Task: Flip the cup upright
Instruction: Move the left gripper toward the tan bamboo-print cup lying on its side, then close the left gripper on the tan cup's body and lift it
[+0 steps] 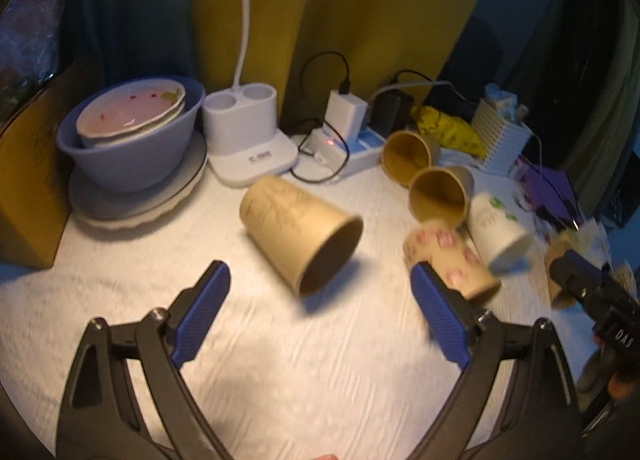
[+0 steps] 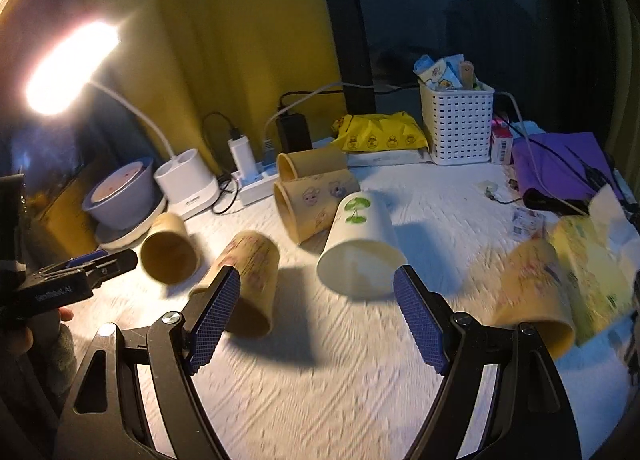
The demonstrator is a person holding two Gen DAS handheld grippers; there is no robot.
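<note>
Several paper cups lie on their sides on the white cloth. In the left wrist view a plain brown cup (image 1: 298, 232) lies ahead of my open left gripper (image 1: 320, 288), mouth toward me. A brown cup with pink marks (image 1: 448, 256) lies by the right finger. In the right wrist view my open right gripper (image 2: 316, 292) hovers in front of a white cup with green leaves (image 2: 360, 248). A patterned brown cup (image 2: 248, 280) lies by its left finger, and another cup (image 2: 536, 296) lies to the right. The left gripper (image 2: 100, 264) shows at the left edge.
A blue bowl with plates (image 1: 132, 136) stands at the back left. A white lamp base (image 1: 248, 136) and power strip with chargers (image 1: 348, 140) sit at the back. A white basket (image 2: 456, 120), yellow packet (image 2: 380, 136) and purple cloth (image 2: 560, 164) crowd the back right.
</note>
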